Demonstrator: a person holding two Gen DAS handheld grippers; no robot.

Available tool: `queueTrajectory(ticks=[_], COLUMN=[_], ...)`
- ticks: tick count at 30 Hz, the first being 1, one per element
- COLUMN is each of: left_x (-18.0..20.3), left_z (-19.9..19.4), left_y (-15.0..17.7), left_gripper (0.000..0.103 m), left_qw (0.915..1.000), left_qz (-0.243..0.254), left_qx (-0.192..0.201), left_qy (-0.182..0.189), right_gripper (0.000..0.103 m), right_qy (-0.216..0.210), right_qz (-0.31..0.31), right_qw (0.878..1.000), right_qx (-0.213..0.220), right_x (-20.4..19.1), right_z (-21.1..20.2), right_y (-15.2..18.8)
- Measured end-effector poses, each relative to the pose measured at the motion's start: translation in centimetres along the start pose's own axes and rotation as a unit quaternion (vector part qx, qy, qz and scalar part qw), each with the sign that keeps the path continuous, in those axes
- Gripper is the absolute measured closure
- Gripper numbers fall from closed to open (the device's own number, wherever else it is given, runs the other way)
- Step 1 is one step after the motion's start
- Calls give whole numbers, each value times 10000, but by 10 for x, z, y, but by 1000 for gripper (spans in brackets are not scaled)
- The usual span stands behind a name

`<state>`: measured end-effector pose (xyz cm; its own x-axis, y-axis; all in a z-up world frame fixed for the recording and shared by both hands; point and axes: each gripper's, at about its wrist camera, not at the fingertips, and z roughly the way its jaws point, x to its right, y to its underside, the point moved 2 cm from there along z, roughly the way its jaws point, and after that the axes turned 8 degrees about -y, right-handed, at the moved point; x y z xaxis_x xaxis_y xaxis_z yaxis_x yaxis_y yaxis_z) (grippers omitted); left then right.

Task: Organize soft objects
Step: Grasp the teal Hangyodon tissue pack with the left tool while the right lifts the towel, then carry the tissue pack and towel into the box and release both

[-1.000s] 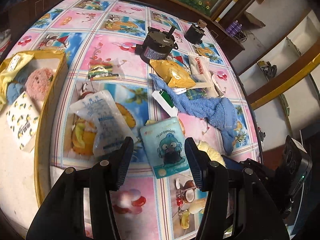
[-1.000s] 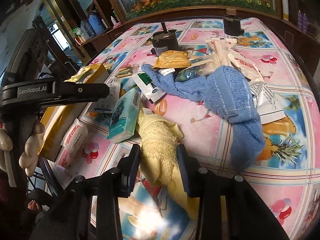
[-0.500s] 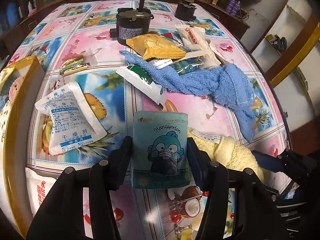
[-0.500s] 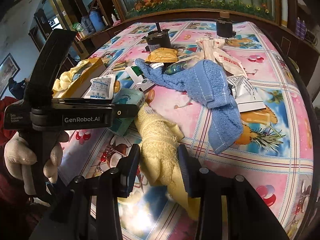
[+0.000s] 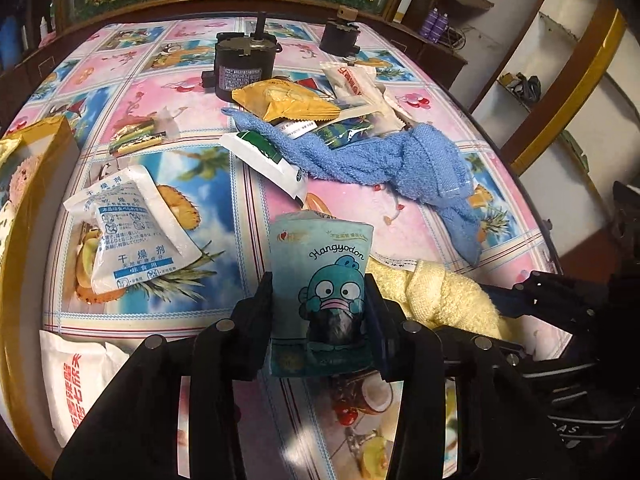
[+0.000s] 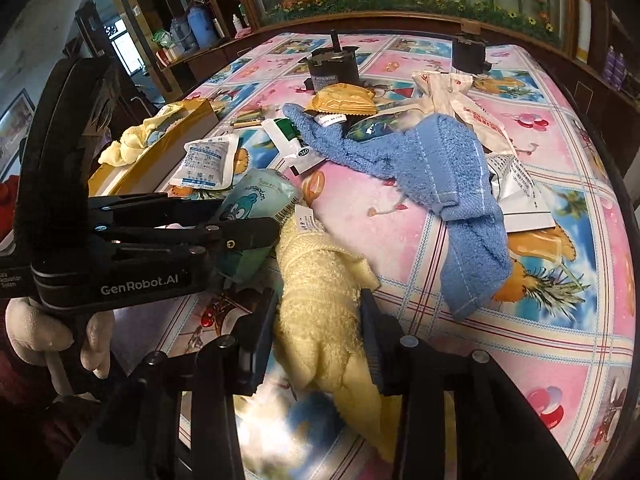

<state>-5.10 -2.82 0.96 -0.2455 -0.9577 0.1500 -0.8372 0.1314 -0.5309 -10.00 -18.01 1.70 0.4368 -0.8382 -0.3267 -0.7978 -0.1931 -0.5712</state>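
- A shallow yellow cardboard box sits at the left edge of the counter, which wears a glossy, fruit-printed plastic cloth in pink and blue squares.
- Inside the box, a crumpled pale yellow cloth shows over the wall; from the left wrist view a fuzzy pink item is just visible in it.
- The left claw has just been closing and now grasps a teal tissue pack printed with a cartoon fish face; the soft plastic pack bulges between the pads and stands tilted up off the counter.
- The right claw is clenched on a yellow terry towel, a nubbly, rolled shape that lies along the counter just beside the tissue pack.
- A blue terry towel lies twisted and draped across the middle of the counter, over several flat sachets.
- A white desiccant sachet with blue print lies flat to the left of the tissue pack, apart from it.
- A white and green packet touches the blue towel's end; a puffy yellow snack bag lies behind it.
- Two dark cylindrical motors, a larger one with a shaft and a smaller one, stand upright at the far side.
- A white-gloved hand holds the left claw's handle.
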Motion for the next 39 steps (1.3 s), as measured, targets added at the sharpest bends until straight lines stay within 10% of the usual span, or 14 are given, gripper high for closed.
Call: queueTrajectory(ticks=[9, 20, 28, 33, 39], left_x=[-48, -206, -267, -284, -290], left_z=[-95, -155, -119, -97, -86], left_y=[13, 36, 35, 32, 40], left_gripper=[63, 62, 62, 62, 55], left_qw=[9919, 9756, 9685, 9668, 9630], left_qz=[-617, -1655, -2035, -2069, -2213], left_qx=[887, 1142, 648, 410, 57], left_qy=[663, -883, -1280, -1441, -1534], right_gripper=[64, 64, 64, 64, 63], right_qy=[-261, -1925, -3650, -3929, -3221], right_qz=[303, 137, 1462, 2177, 2062], right_qw=[9967, 9773, 9194, 8926, 9218], right_qx=[711, 872, 72, -390, -634], right_x=[-12, -115, -167, -183, -186], right_z=[-55, -37, 72, 138, 178], right_y=[-11, -93, -140, -140, -135])
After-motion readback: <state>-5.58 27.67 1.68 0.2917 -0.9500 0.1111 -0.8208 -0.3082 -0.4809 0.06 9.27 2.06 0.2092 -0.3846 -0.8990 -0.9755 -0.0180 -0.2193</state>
